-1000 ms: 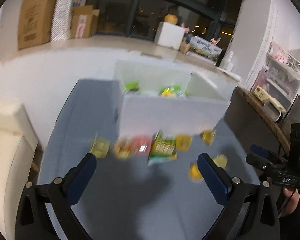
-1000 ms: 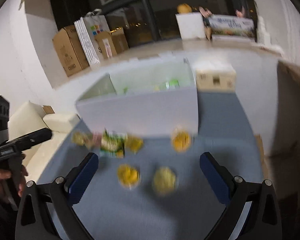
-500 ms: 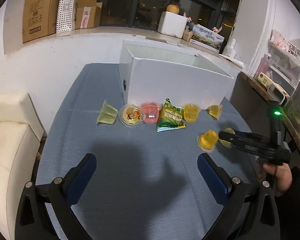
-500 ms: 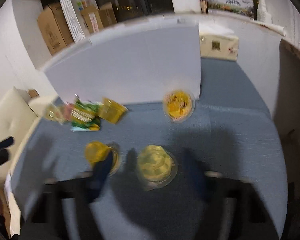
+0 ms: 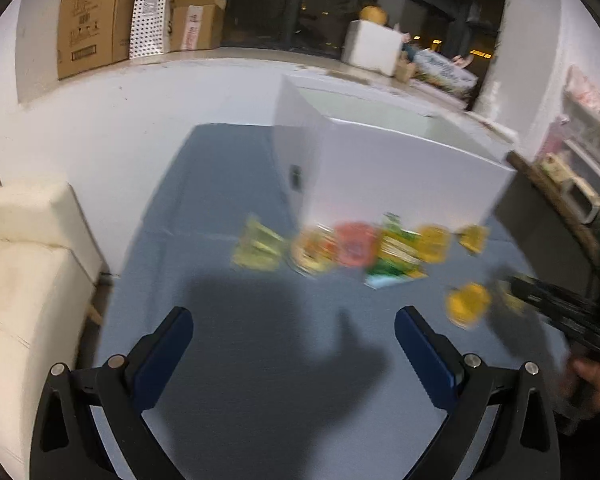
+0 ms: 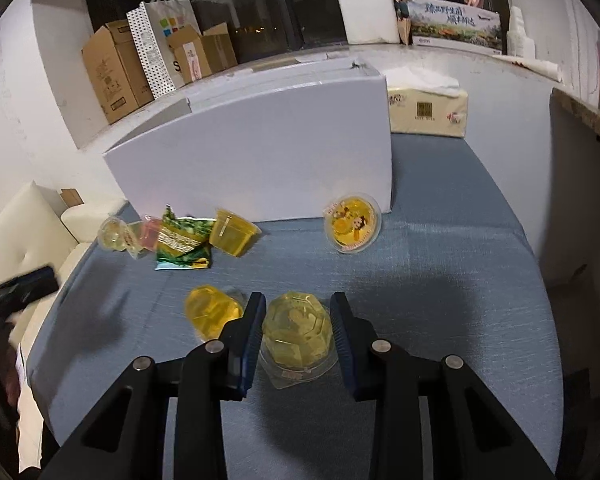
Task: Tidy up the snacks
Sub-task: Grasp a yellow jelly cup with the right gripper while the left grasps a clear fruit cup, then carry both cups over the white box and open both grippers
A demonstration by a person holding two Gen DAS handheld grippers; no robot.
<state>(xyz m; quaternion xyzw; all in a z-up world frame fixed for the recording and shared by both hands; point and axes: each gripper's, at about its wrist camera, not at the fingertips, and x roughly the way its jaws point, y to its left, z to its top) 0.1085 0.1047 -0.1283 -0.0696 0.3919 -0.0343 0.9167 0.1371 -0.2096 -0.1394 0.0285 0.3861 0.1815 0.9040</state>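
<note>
White box (image 6: 256, 152) is being seen at the back of the table (image 6: 460, 264), tissue pack (image 6: 428, 110) behind it to the right. Snack pouch (image 6: 184, 240) and jelly cups are being lined up along its front; one cup (image 6: 298, 330) is being flanked by right gripper (image 6: 298, 320) fingers, another cup (image 6: 212, 314) just left.

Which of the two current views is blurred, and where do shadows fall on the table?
Left wrist view: motion blur smears the row of snacks in front of the white box; a broad dark shadow lies on the blue cloth between the left gripper fingers. Right wrist view: mostly sharp, the jelly cup between the right gripper fingers is clear; only the left edge blurs, and soft shadows darken the cloth on both sides.
</note>
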